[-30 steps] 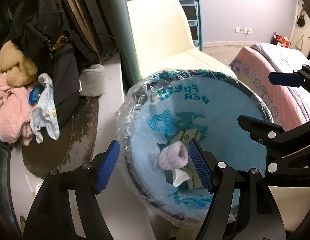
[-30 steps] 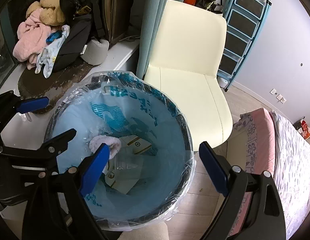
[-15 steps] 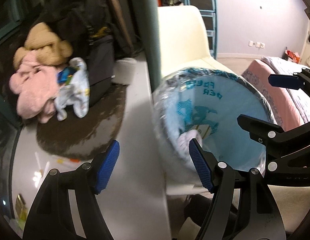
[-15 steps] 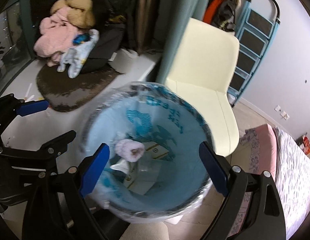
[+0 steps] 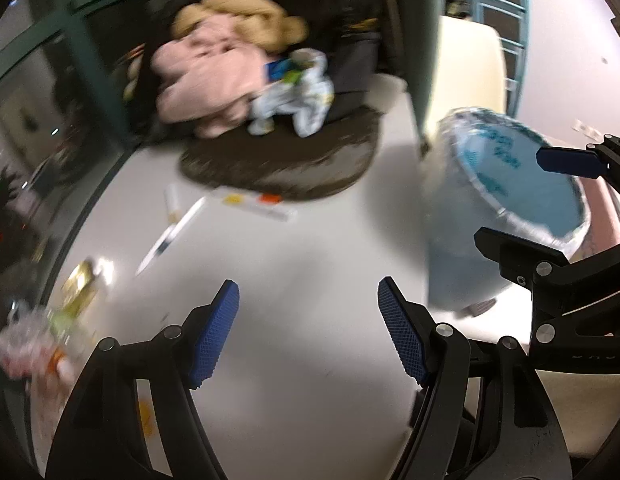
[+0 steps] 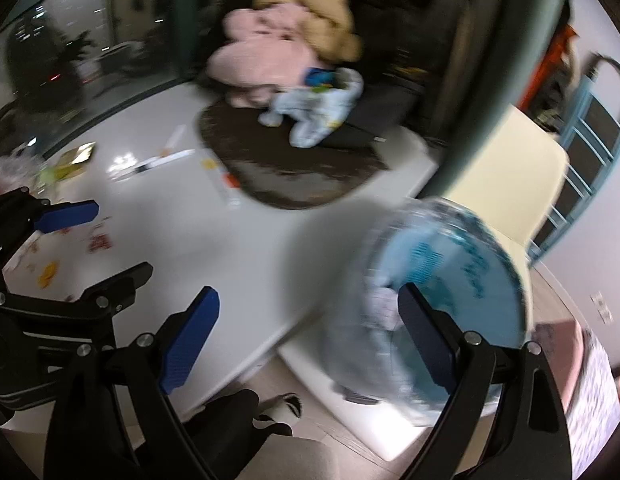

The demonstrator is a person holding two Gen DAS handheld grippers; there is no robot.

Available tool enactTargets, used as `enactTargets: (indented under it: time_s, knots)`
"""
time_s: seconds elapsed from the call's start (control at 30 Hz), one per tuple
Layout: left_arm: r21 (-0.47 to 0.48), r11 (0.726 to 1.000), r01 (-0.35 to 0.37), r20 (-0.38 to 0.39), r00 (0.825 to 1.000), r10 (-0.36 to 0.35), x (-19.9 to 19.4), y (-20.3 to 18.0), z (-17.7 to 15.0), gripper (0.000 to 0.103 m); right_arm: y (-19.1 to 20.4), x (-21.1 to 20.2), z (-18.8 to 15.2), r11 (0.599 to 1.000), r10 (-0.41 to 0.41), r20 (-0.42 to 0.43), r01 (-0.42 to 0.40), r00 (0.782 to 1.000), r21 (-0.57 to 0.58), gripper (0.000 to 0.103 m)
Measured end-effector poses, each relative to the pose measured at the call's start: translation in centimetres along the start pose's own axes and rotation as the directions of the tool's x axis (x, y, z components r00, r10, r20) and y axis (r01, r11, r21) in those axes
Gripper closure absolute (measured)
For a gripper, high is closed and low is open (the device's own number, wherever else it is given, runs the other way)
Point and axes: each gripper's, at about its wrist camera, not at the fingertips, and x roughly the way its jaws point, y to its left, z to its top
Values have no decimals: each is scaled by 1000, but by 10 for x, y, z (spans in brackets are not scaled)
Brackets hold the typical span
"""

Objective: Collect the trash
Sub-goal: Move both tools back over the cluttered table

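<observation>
Dark blue print runs along the light blue plastic liner [image 5: 522,184] of my round trash bin [image 6: 438,300], but motion blur leaves no letter readable in either wrist view; I read nothing elsewhere.

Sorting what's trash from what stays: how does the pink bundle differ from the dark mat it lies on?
The pink bundle is pale, puffy and heaped up; the dark mat is brown, flat and spread wide. The bundle covers only the mat's back part, while the mat's front stays bare. Both rest on the white surface.

Both views motion-blurred, fisheye-bent at the edges.
Glare on white worktop [image 5: 294,280]; tongs' frames stay sharp; corners dark.
</observation>
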Motion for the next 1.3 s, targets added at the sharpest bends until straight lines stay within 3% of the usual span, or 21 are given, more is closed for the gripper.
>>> enactTargets:
  time_s: [0.27,0.53,0.93,1.3]
  knots:
    - [-99,991,-94,-20,996,92,-33,47,-47,34,66,-14,0,992,86,28,-83,996,-98,15]
    - [-137,983,-124,-26,992,122,-53,67,-77,34,105,-28,-7,984,115,40,-108,993,-144,15]
    - [-132,985,-109,-11,994,108,-61,66,-86,34,112,-37,-14,988,98,47,-92,994,-126,15]
    - [-214,969,-122,-82,991,106,-60,85,-121,34,136,-29,-19,974,141,-8,-140,990,-175,15]
